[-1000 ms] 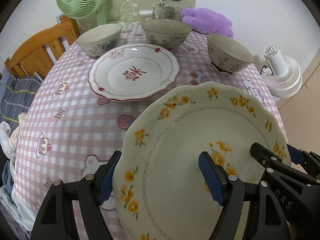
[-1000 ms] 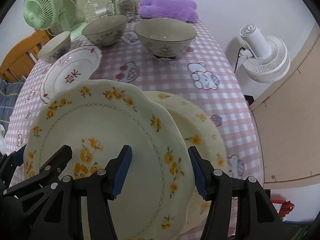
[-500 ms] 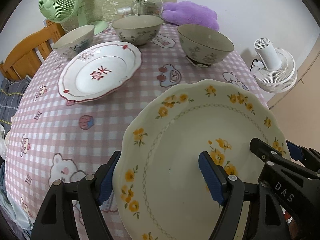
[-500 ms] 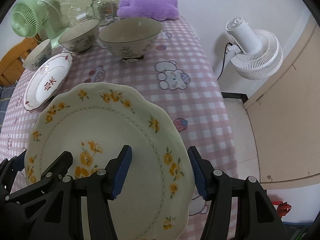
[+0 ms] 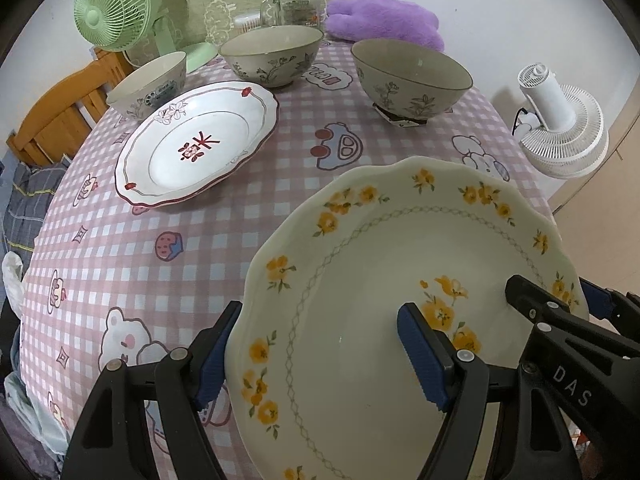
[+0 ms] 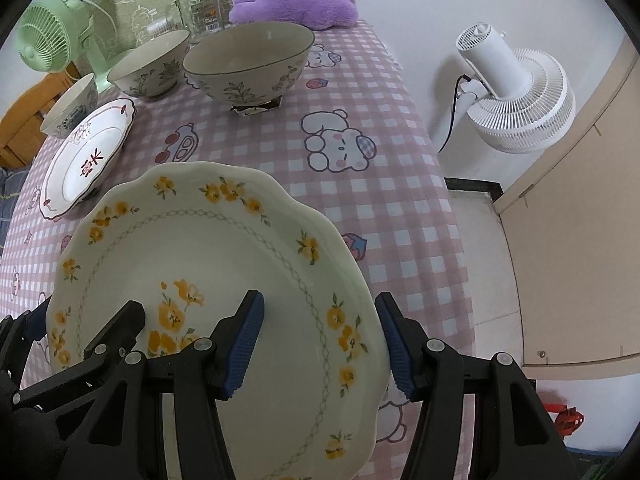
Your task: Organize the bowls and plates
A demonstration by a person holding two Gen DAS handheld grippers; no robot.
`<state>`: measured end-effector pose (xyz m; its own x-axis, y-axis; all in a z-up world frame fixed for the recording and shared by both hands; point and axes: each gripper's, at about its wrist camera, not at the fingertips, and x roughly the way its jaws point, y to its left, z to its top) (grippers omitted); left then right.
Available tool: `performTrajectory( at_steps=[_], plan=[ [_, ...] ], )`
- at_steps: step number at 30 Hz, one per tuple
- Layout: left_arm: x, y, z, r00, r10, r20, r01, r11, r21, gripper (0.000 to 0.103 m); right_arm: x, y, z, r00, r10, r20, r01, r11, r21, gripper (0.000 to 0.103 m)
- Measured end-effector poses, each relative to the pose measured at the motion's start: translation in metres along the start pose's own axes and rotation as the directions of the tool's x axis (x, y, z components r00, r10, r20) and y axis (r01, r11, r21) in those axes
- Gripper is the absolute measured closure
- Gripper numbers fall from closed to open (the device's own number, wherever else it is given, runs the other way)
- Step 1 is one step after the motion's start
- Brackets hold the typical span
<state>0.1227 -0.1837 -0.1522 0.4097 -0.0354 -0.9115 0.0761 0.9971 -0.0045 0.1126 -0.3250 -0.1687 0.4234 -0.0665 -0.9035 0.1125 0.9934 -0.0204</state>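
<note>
Yellow-flowered plate (image 5: 360, 320) hides table (image 5: 260, 200) beneath both grippers.

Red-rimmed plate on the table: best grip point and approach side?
Take the red-rimmed plate by its near rim, coming low from the front. It lies flat, its scalloped lip flares clear of the tablecloth, and bowls crowd the far side.
</note>
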Motion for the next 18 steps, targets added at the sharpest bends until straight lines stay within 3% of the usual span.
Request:
performTrajectory(
  at_steps=[18],
  plan=[
    [-0.0007,0.0002,-0.0025,1.000,0.023,0.015,-0.023,1.000,-0.005,0.022,-0.0010,-0.0004,-0.0042,1.000,-0.005,0.006,0.005,1.000,-0.002,0.043]
  ],
)
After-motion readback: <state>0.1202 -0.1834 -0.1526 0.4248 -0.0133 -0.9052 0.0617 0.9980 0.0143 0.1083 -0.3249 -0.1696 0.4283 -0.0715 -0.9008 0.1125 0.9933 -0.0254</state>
